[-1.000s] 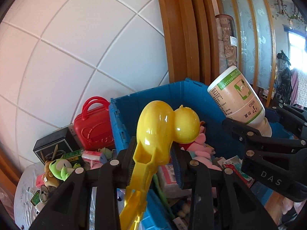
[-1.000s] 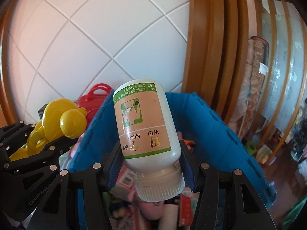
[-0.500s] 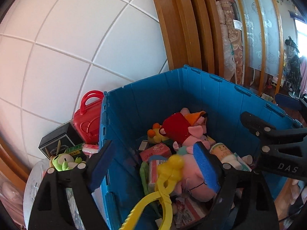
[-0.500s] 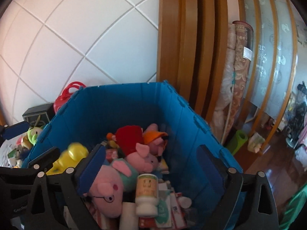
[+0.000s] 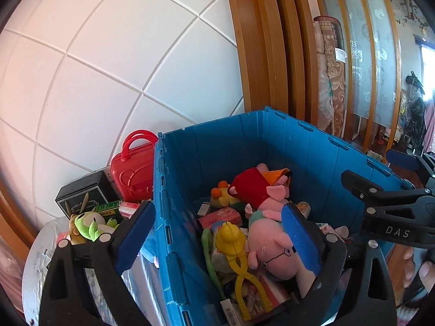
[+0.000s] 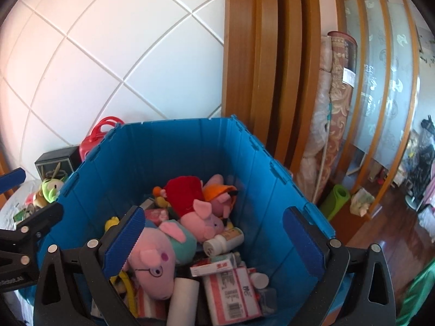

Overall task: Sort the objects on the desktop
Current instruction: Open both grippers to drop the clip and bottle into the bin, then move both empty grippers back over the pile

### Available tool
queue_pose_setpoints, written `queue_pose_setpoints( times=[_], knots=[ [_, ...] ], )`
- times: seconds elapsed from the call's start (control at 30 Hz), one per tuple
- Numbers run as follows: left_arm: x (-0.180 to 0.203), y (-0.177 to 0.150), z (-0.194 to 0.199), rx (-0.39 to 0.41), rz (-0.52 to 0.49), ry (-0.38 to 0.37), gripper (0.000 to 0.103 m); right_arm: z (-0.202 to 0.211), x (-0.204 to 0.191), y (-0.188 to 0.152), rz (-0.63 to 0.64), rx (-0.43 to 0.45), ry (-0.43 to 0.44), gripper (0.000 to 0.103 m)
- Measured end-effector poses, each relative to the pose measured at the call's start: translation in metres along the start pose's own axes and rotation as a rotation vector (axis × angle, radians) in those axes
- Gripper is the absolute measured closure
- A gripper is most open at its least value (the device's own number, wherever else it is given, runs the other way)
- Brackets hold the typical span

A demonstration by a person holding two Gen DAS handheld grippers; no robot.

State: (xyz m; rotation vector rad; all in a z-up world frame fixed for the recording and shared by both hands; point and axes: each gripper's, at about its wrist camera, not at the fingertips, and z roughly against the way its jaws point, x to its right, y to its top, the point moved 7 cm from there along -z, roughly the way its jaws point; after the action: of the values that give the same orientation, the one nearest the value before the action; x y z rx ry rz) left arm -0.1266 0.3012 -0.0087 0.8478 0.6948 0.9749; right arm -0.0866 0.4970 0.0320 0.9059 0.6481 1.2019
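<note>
Left wrist view, nearest first: the left gripper [image 5: 217, 231] has just been opening and its blue-padded jaws now stand wide apart with nothing between them. One jaw hangs outside the blue plastic folding crate [image 5: 312, 146] and one inside. A second ago these jaws held the yellow plastic clip-toy with a round head [image 5: 231, 240]; now it lies in the crate, just beside the pink plush pig with glasses [image 5: 274, 244].

The right gripper [image 6: 214, 231] has just been opening too (it is empty, jaws far apart). The white plastic medicine bottle with a tan label [image 6: 224, 240] it carried now lies on its side in the crate. Both items look sorted; I judge the next step is fetching more.

Farther away, only the left view shows well the green plush toy [image 5: 89, 221], the black box [image 5: 81, 195] and the red plastic toy suitcase [image 5: 136, 171] waiting outside the crate. Only the right view shows the bottle clearly.
</note>
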Motion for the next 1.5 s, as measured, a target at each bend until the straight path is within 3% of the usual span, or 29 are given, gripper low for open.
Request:
queue_pose_setpoints(
  times=[0.27,0.67,0.9,1.13,1.5],
  knots=[
    [-0.044,-0.010,0.030,0.051,0.049,0.038,0.003,0.022,-0.042,-0.002,0.047,0.025,0.023,0.000],
    [-0.156,-0.048,0.060,0.067,0.149,0.095,0.003,0.055,-0.161,0.004,0.150,0.076,0.105,0.000],
    [-0.241,-0.096,0.065,0.011,0.233,0.171,0.003,0.056,-0.251,0.000,0.225,0.065,0.183,0.000],
    [-0.337,-0.164,0.056,-0.088,0.327,0.267,0.003,0.042,-0.351,-0.019,0.316,0.027,0.301,0.000],
    [-0.461,-0.275,0.021,-0.266,0.541,0.391,0.003,-0.044,-0.458,-0.066,0.396,-0.161,0.417,0.000]
  ],
)
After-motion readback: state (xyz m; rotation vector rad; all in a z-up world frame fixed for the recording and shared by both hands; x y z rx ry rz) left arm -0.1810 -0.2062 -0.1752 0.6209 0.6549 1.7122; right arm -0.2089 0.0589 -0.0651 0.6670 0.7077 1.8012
